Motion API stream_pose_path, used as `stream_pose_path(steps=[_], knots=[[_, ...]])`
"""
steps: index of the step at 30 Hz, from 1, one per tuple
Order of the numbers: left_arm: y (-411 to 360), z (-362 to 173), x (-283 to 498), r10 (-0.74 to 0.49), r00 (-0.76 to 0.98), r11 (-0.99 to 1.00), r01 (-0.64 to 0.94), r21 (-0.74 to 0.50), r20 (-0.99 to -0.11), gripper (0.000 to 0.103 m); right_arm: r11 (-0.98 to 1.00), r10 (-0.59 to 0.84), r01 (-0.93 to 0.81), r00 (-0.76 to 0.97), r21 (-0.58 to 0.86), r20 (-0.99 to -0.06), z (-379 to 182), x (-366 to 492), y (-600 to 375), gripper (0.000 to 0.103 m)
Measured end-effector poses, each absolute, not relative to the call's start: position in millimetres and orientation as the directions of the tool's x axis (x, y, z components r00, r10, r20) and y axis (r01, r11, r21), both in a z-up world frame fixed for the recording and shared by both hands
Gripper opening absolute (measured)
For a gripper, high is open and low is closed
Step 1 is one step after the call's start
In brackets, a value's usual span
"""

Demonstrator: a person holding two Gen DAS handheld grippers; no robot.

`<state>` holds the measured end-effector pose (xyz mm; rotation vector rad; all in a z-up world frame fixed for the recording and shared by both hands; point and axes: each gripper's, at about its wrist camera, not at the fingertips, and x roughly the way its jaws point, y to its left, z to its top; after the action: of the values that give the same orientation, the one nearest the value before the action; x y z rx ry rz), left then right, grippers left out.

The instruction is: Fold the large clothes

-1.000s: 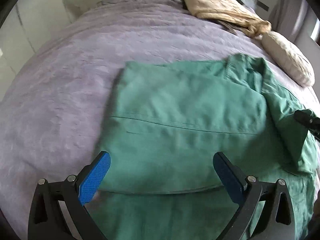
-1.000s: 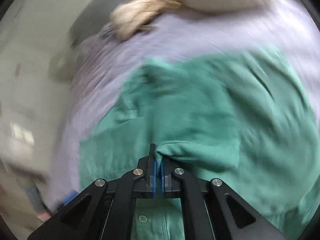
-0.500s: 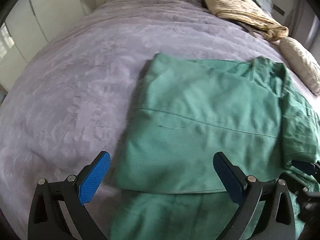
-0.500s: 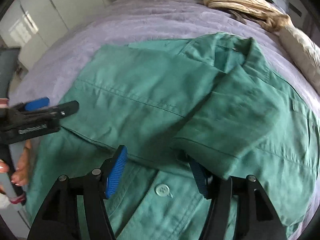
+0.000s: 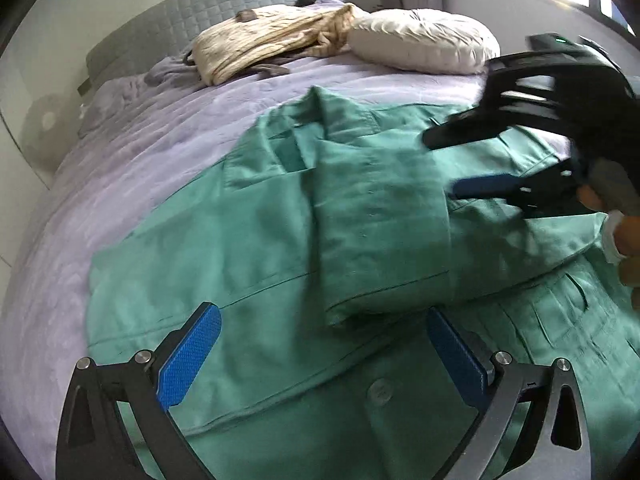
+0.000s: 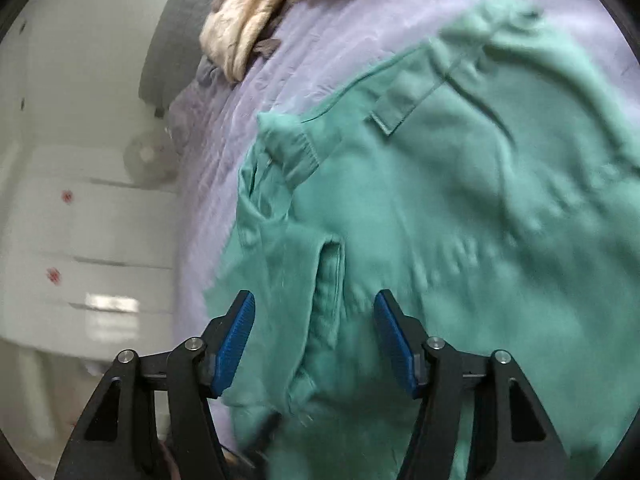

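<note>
While both grippers hover with jaws spread, left gripper (image 5: 320, 356) and right gripper (image 6: 314, 340) hold nothing; green shirt (image 5: 280, 240) lies on bed (image 5: 160, 152), pillow (image 5: 424, 40) at one o'clock.

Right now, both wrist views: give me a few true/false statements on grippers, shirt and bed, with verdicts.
1. The left gripper is open with nothing between its fingers. True.
2. The right gripper is shut on the green shirt. False: its jaws stand apart above the cloth, gripping nothing.
3. A sleeve lies folded across the shirt's body. True.
4. The shirt lies on a wooden table. False: it lies on a lilac bedspread.
5. A white pillow sits near the headboard, beside a beige garment. True.
6. The shirt has no buttons. False: a button shows in the left wrist view.
</note>
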<state>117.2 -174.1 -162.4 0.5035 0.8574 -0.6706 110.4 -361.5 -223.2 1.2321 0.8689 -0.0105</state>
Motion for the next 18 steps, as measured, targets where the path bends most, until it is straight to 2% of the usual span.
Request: stream_pose_path(steps=[2,5,7,11,16,18], knots=[[-180.2,-166.1,124.2,-0.292,0.500,0.731,0.666,0.147,-0.815,0.103,0.316,0.479,0.452,0.682,0.834,-0.552,-238.1,123.5,-363.1,0.027],[-165.1,-165.3,146.6,-0.275,0.494,0.829,0.557,0.057,-0.825,0.103,0.287,0.534,0.398,0.689,0.872,-0.490,-237.9,141.9,-357.9,0.011],[-144.9,-164.6,161.8,-0.258,0.494,0.888,0.460,-0.002,-0.830,0.103,0.339,0.576,0.317,0.675,0.886,-0.462,-220.7,166.4,-343.0,0.011],[-105.6,-170.8,178.8,-0.215,0.472,0.943,0.329,-0.056,-0.855,0.103,0.434,0.664,0.221,0.576,0.873,-0.476,-204.2,216.0,-300.8,0.014],[-69.3,-176.1,183.5,-0.152,0.463,0.967,0.252,-0.034,-0.873,0.103,0.569,0.682,0.181,0.440,0.802,-0.584,-199.9,246.3,-240.0,0.014],[-59.0,-174.8,183.6,-0.139,0.462,0.971,0.237,-0.029,-0.876,0.103,0.613,0.663,0.164,0.426,0.773,-0.616,-194.5,241.9,-230.5,0.021]])
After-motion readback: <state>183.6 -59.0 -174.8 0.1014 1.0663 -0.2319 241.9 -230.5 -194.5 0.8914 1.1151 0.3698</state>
